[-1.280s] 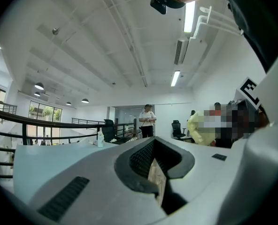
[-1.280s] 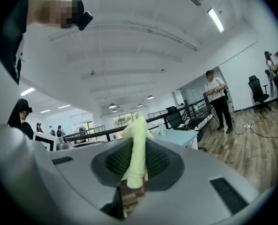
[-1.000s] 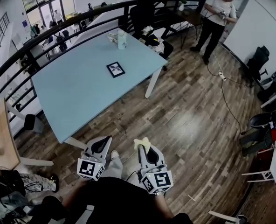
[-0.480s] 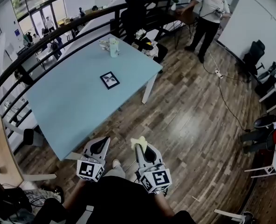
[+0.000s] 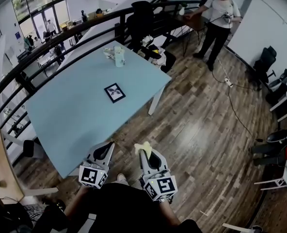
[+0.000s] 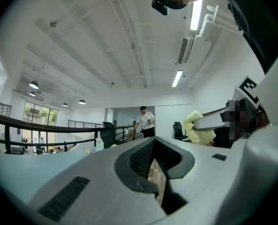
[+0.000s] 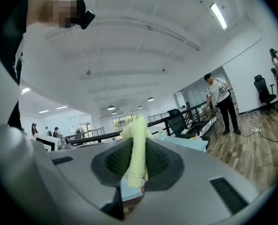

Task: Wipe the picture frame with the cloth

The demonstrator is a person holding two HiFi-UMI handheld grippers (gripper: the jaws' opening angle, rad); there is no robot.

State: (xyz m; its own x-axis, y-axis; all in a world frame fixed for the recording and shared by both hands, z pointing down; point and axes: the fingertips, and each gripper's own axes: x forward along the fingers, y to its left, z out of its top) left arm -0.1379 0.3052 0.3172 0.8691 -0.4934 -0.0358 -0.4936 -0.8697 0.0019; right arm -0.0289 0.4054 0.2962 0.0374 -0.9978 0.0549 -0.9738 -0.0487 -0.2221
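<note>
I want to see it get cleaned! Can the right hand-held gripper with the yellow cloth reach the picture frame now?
Probably not yet: the right hand-held gripper, shut on the cloth, hangs short of the table, and the picture frame lies mid-table. Nothing blocks the way.

Left hand-held gripper [image 5: 108,145] closed, empty; right hand-held gripper [image 5: 144,152] pinches cloth [image 5: 142,146].

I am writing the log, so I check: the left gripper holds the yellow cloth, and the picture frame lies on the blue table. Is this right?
No: the right gripper holds the yellow cloth, as the right gripper view shows. The picture frame does lie on the blue table.
</note>
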